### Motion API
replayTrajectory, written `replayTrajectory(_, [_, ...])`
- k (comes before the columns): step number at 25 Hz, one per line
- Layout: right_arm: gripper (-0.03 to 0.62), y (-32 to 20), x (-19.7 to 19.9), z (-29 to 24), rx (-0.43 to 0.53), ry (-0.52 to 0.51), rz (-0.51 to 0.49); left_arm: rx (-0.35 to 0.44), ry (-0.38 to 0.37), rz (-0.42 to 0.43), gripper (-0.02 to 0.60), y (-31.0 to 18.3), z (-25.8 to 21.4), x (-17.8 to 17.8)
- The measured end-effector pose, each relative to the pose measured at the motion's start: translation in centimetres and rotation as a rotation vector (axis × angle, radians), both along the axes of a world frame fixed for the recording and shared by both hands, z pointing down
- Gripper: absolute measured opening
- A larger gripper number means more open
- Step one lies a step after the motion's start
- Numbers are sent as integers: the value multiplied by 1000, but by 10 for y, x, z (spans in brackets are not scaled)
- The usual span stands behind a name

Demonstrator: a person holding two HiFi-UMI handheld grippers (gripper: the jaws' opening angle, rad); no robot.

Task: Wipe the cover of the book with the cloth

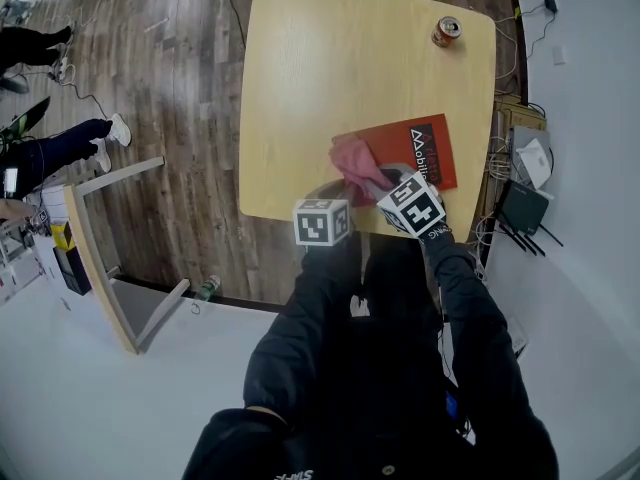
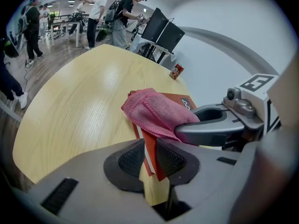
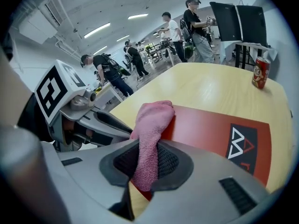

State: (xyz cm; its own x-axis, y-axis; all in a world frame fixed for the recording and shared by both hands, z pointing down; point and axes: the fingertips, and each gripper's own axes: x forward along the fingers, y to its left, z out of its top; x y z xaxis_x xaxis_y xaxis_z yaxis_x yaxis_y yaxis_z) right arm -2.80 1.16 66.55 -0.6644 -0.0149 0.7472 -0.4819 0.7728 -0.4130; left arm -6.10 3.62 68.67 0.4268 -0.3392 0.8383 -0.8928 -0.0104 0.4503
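Note:
A red book [image 1: 415,148] lies flat near the front right edge of the wooden table [image 1: 330,68]. A pink cloth [image 1: 355,161] rests bunched on the book's left part. My left gripper [image 2: 148,157] is shut on the near edge of the book [image 2: 175,98], with the red cover and white pages between its pads. My right gripper [image 3: 148,160] is shut on the hanging end of the cloth [image 3: 152,120], which drapes onto the book [image 3: 210,132]. In the head view both grippers sit side by side at the table's front edge, left [image 1: 338,193] and right [image 1: 382,180].
A drink can [image 1: 446,31] stands at the table's far right corner. A white frame [image 1: 110,258] and a bottle [image 1: 207,288] are on the floor at left. Boxes and cables [image 1: 525,168] crowd the right side. People stand beyond the table.

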Motion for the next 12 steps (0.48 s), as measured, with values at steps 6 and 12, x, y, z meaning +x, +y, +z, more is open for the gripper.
replayTrajectory(6, [78,-6,23,2,6,17,44,-2,-1,-2,98,0,0,-1])
replayTrajectory(12, [78,-19,55,2,18,41,105,-4,-8,-2,98,0,0,0])
